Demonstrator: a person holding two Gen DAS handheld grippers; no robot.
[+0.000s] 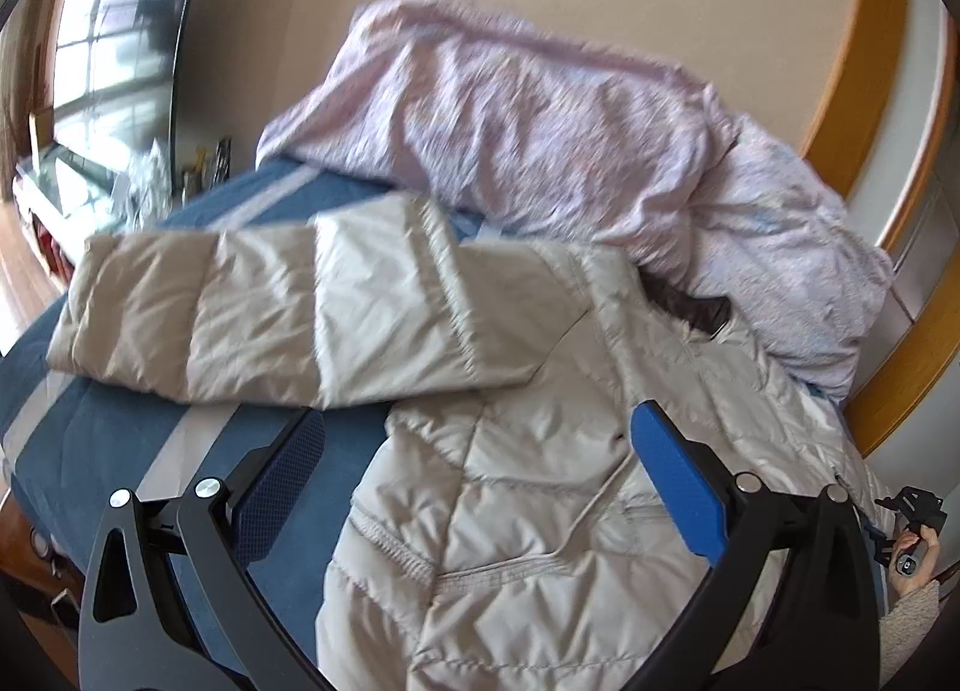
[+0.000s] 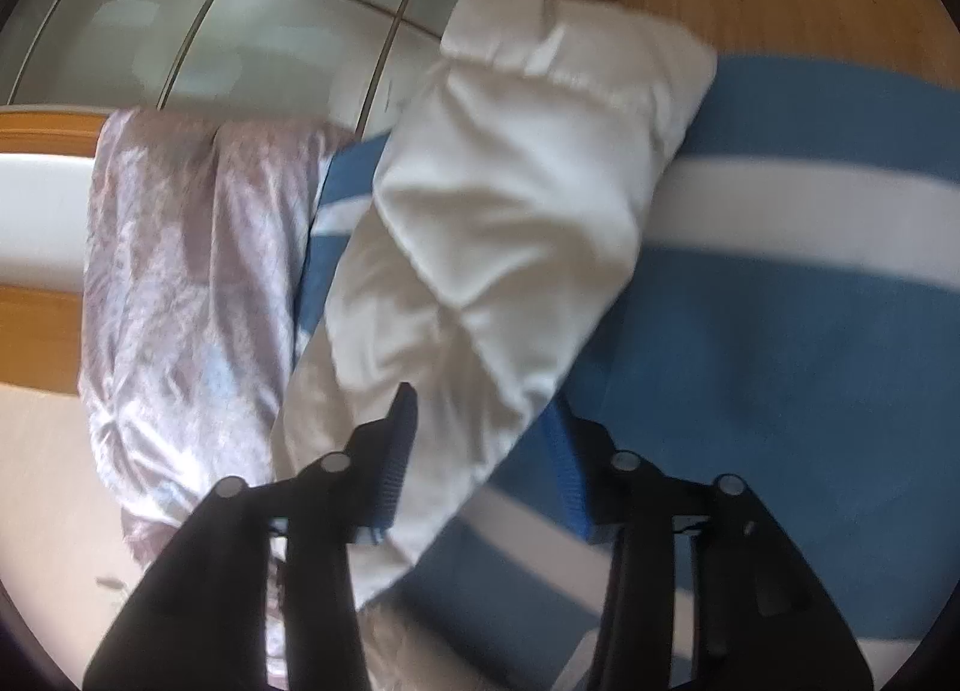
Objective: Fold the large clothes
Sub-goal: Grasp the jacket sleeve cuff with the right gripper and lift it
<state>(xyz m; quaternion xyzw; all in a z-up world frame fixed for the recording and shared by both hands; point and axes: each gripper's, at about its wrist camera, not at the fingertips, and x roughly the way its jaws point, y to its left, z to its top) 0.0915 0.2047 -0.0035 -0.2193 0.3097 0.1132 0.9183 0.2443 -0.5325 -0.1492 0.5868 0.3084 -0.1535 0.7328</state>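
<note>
A: Where is the jacket lying right now?

B: The beige quilted jacket (image 1: 540, 511) is lying spread on the bed (image 1: 78, 439), on a blue cover with pale stripes; one sleeve (image 1: 270, 313) is stretching out flat toward the left edge of the left wrist view, crossing a pale stripe; the collar end is lying up against the pink quilt (image 1: 540, 127), which is sitting bunched at the far side of the bed by the beige wall.

A: And what is the left gripper (image 1: 474, 487) doing?

B: It is hovering above the jacket's body with its jaws standing wide apart; one blue pad is showing over the blue cover, the other over the quilted fabric; nothing is being pinched between them.

A: The right one?

B: In its own view the right gripper (image 2: 480, 451) is pointing down at the other sleeve (image 2: 498, 235); a fold of that pale fabric is running down between the two fingers; the left finger (image 2: 396, 451) is lying against the cloth, while the far finger (image 2: 567, 469) is sitting at the sleeve's edge over the cover; the picture is blurring, so I cannot tell whether the pads are actually pressing the fabric.

A: Anything else showing?

B: A hand (image 1: 915, 556) in a fuzzy sleeve is showing at the lower right edge of the left wrist view, holding a black gripper handle; the pink quilt is also hanging beside the sleeve in the right wrist view.
</note>
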